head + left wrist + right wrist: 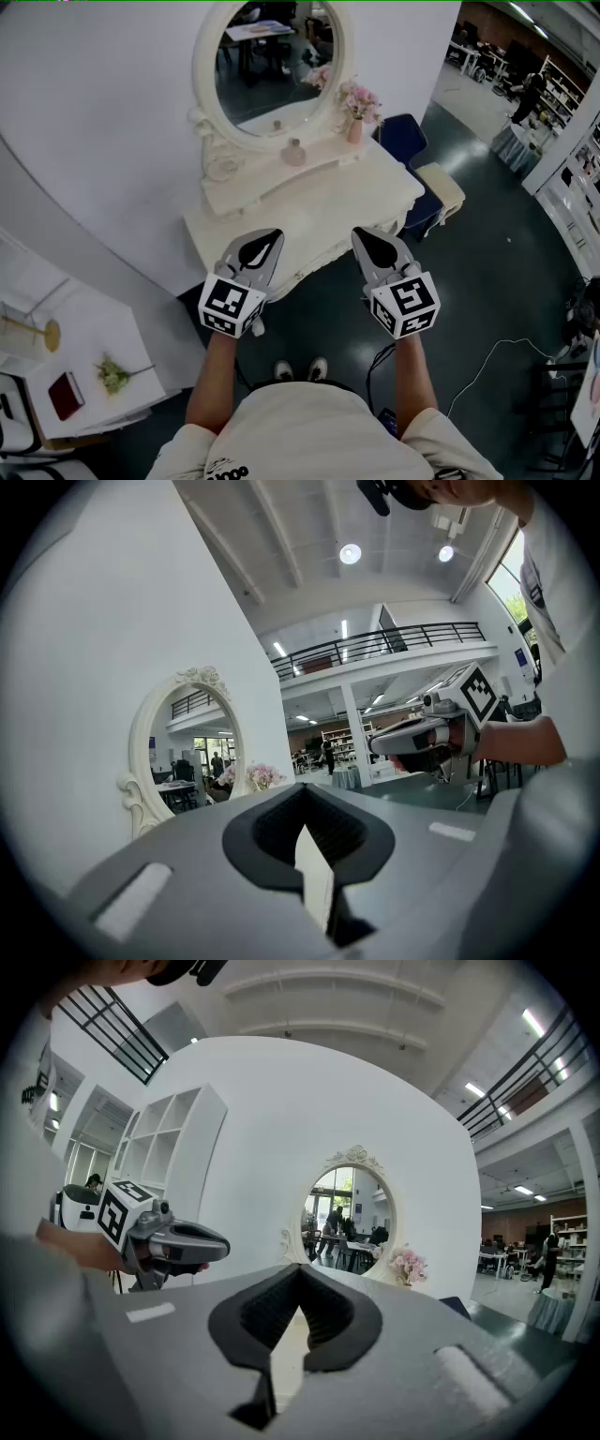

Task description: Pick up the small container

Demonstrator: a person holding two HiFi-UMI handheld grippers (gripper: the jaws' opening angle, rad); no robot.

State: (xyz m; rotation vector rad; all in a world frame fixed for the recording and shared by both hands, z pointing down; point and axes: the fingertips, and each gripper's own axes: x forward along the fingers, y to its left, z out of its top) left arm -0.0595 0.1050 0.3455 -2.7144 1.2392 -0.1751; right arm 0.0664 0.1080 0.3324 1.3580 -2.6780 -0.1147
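Note:
The small container [294, 152], a pale pink bottle-like pot, stands on the raised shelf of a white vanity table [309, 211], under its oval mirror [272, 66]. Both grippers hover side by side over the table's front edge, well short of the container. My left gripper [272, 236] is shut with nothing in it, and so is my right gripper [363, 236]. The left gripper view shows its closed jaws [305, 799] and the right gripper [427, 741] beyond. In the right gripper view, the closed jaws [300, 1274] point at the mirror [347, 1227]. Neither gripper view shows the container.
A vase of pink flowers [357, 105] stands at the shelf's right end. A blue chair [408, 141] and a cream stool [442, 192] sit right of the vanity. A white shelf unit [75, 356] at lower left holds a red book and a sprig. A white cable [487, 361] crosses the floor.

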